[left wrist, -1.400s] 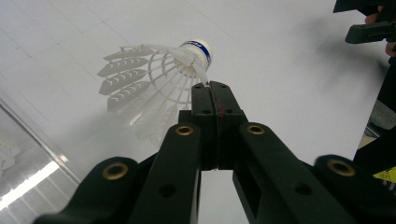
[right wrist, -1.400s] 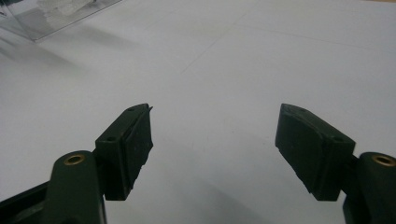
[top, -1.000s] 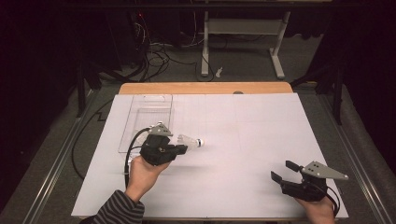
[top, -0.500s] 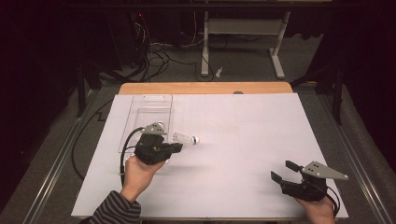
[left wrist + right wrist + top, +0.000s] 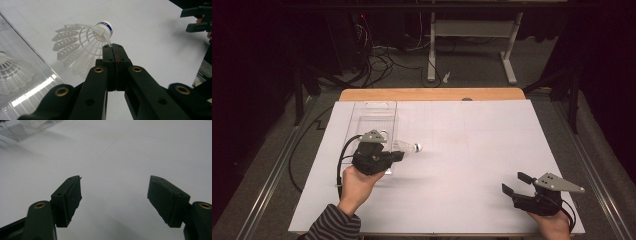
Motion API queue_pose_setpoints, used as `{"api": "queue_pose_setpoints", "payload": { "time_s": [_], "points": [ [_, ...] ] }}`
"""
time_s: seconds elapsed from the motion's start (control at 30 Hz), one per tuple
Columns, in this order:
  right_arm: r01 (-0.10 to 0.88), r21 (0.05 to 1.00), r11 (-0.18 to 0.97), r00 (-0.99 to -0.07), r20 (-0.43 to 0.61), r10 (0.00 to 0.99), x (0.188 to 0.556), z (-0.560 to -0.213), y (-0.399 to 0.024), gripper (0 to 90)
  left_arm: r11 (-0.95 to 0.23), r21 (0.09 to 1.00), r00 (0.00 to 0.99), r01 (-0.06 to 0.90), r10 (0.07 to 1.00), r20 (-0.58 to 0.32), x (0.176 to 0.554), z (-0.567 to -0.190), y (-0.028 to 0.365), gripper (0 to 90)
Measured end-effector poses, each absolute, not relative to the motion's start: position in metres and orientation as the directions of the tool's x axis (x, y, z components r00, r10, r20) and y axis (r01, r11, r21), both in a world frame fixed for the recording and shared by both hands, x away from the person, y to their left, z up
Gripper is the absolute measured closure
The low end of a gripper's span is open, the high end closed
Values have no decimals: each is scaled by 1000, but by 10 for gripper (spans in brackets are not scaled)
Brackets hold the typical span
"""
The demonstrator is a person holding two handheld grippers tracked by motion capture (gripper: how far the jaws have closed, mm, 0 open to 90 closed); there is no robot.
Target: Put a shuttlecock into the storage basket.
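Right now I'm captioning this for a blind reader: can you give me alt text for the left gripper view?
Closed black tongs pinch the skirt of a white shuttlecock over a white table. A clear tray at left holds another shuttlecock; the other tongs show at top right.

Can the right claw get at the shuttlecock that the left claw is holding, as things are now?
Probably yes: the right claw stands open, and bare table lies between it and the shuttlecock, pinched in the left claw.
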State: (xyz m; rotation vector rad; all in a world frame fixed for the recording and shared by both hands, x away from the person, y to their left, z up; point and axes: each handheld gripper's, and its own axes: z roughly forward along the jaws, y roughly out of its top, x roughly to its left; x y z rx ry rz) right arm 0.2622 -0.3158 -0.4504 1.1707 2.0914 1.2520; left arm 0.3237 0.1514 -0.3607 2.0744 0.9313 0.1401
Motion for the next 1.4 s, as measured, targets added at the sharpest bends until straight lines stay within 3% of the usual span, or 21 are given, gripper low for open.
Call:
{"api": "queue_pose_setpoints", "payload": {
  "time_s": [1.4],
  "points": [
    [442,866,235,-548,53,835,262,-450,-316,280,-248,756,603,605,763,-232,346,-351,190,897]
  ]
}}
